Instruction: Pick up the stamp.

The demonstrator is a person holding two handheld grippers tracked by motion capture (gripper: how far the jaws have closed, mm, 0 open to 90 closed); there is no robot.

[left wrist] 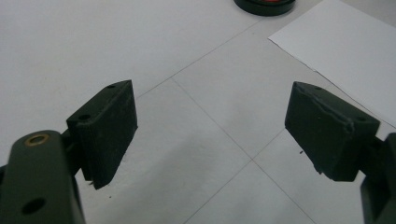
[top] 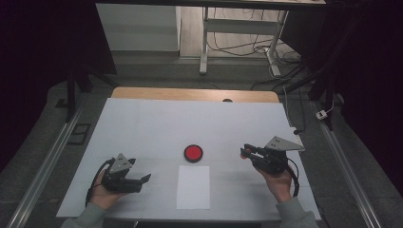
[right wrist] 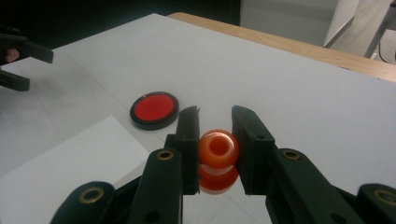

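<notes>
Room was dim, dark at both sides. A white-covered wooden table [top: 142, 92] stood on grey carpet floor [top: 157, 71]. Behind it: white metal desk legs [top: 204, 47] and loose black cables [top: 237, 47].

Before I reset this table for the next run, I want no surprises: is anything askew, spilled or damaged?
Nothing stands out. The red disc lies flat, the paper sheet lies flat and square near the front edge. The right gripper is shut on an orange stamp; the left gripper is open and holds nothing.
</notes>
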